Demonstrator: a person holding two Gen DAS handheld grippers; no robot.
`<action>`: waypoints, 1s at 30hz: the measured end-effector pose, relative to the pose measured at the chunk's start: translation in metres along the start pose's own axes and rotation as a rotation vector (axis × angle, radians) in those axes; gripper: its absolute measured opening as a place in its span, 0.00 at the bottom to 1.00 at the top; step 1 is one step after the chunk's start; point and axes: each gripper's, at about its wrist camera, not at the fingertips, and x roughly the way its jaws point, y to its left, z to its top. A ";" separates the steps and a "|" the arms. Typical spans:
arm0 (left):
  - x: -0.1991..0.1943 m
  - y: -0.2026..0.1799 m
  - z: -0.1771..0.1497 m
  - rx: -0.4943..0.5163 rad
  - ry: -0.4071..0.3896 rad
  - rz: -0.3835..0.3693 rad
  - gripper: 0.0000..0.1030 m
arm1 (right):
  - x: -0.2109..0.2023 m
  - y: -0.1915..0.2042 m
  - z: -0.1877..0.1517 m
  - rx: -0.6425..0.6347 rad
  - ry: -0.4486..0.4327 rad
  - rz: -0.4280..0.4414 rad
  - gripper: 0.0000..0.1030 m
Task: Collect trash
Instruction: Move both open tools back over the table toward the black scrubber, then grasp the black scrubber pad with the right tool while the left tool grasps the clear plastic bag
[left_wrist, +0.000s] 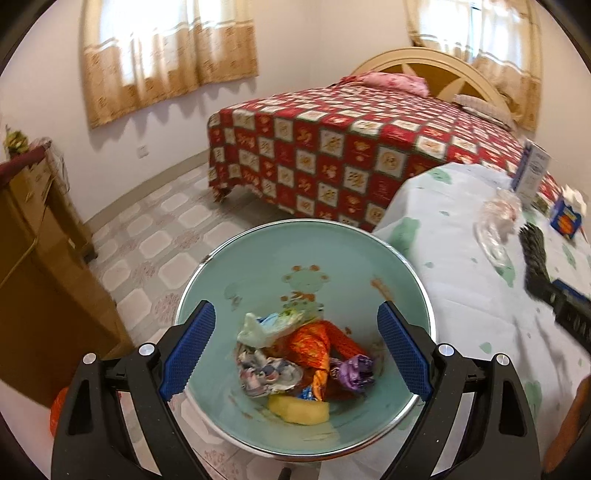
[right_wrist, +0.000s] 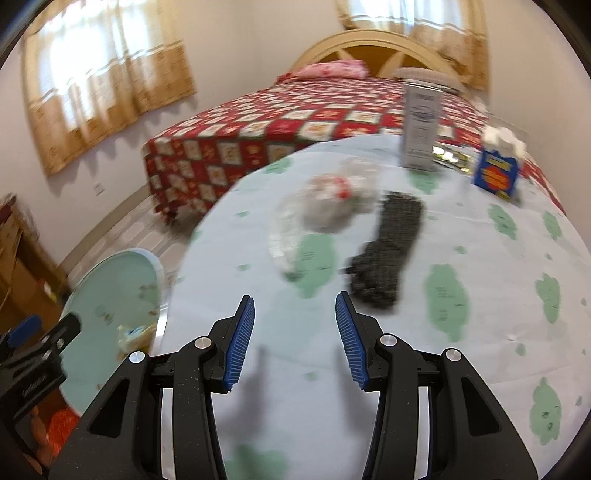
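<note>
Beside the table, a mint bin holds crumpled wrappers; both jaws apart, empty.

The trash bin stands on the floor just beside the table's left edge; in it lie crumpled wrappers and, nearest the camera, a sponge-like block; on the table a crumpled plastic bag lies left of a knitted glove; behind them stand a tall carton and, to its right, a small box; the bed lies behind the table.
</note>
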 end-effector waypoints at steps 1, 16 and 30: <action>-0.001 -0.002 -0.001 0.005 -0.003 -0.006 0.85 | 0.001 -0.007 0.001 0.022 0.001 -0.009 0.45; -0.012 -0.037 -0.001 -0.024 -0.032 -0.164 0.85 | 0.046 -0.082 0.047 0.209 0.092 -0.045 0.45; -0.010 -0.094 0.045 0.060 -0.062 -0.228 0.85 | 0.065 -0.091 0.052 0.158 0.142 0.144 0.19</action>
